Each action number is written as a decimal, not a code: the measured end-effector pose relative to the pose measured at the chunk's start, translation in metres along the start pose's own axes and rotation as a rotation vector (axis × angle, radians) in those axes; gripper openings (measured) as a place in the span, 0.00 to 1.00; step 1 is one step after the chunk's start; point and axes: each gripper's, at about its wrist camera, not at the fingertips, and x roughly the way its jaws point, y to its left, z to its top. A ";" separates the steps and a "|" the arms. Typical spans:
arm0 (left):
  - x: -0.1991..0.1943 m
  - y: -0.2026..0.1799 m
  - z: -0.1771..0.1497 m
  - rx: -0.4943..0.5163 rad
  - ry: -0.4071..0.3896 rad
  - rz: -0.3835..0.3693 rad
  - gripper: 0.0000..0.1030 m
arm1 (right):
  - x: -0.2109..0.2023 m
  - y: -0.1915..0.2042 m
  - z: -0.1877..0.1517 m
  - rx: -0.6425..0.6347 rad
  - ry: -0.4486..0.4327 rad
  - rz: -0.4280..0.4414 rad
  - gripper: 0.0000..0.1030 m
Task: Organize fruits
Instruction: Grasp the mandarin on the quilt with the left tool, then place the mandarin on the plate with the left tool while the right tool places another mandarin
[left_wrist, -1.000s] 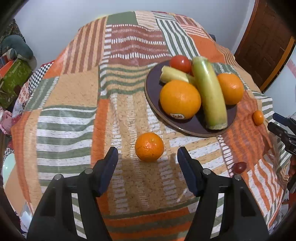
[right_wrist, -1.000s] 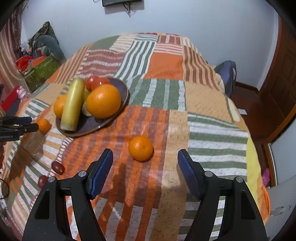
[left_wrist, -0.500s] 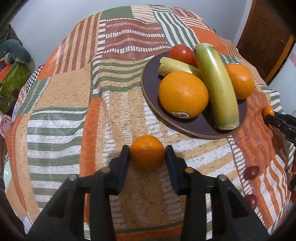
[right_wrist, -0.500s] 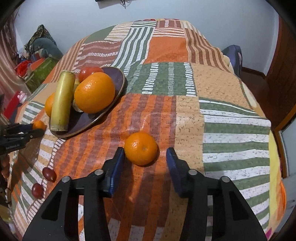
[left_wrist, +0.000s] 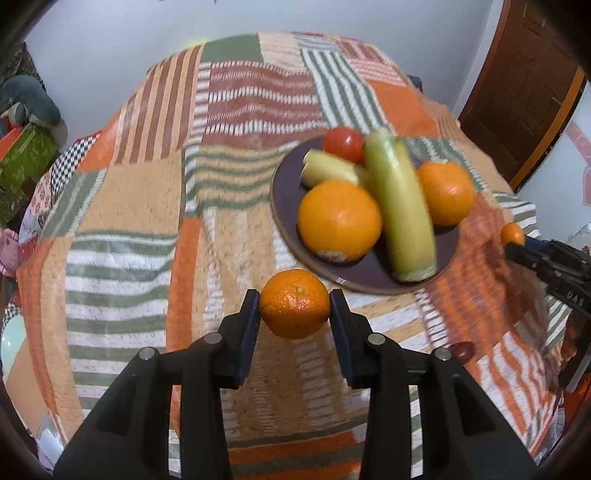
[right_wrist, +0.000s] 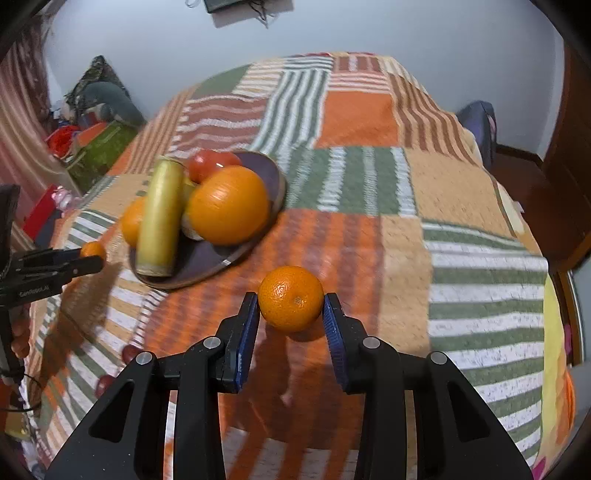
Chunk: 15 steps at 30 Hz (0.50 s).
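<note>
My left gripper (left_wrist: 294, 308) is shut on a small mandarin (left_wrist: 294, 295), held in front of the dark plate (left_wrist: 282, 192). On the plate lie a large orange (left_wrist: 340, 219), a long green-yellow banana (left_wrist: 400, 206), a tomato (left_wrist: 343, 144) and a second orange (left_wrist: 445, 192). In the right wrist view my right gripper (right_wrist: 290, 306) has a second mandarin (right_wrist: 290, 293) between its blue pads; the jaws are closing and both pads touch it. It rests on the patchwork cloth, right of the plate (right_wrist: 264, 164). Each gripper shows at the other view's edge.
Small dark red fruits lie on the cloth near its front edge (left_wrist: 461, 350) (right_wrist: 129, 352). The patchwork cloth (right_wrist: 461, 206) falls away at the sides. A wooden door (left_wrist: 517, 92) stands at the right, and boxes with clutter (right_wrist: 96, 147) at the left.
Both grippers stood open behind their mandarins and have since closed onto them. The left wrist view has pulled back a little with its mandarin held.
</note>
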 end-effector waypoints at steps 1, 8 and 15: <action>-0.003 -0.002 0.002 0.003 -0.008 -0.003 0.36 | 0.000 0.004 0.002 -0.009 -0.004 0.006 0.32; -0.009 -0.010 0.021 0.018 -0.039 -0.029 0.36 | 0.005 0.027 0.016 -0.055 -0.026 0.046 0.32; -0.007 -0.015 0.037 0.025 -0.063 -0.050 0.36 | 0.019 0.046 0.027 -0.091 -0.030 0.089 0.32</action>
